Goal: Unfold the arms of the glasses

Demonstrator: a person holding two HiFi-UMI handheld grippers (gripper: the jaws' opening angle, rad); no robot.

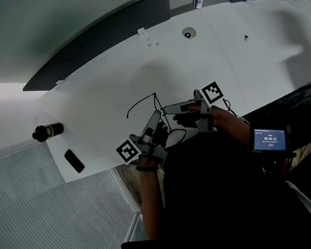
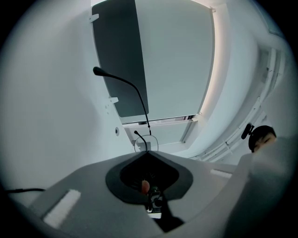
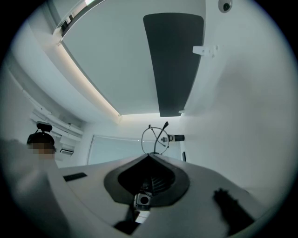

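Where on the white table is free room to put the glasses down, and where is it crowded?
Free: the middle of the table, between the round port and the glasses. Crowded: the left end, by the black cylinder and flat black device.

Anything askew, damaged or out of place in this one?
Nothing stands out. The glasses look intact, pinched by the left hand-held gripper and right hand-held gripper above the table; one arm sticks out, as the task expects.
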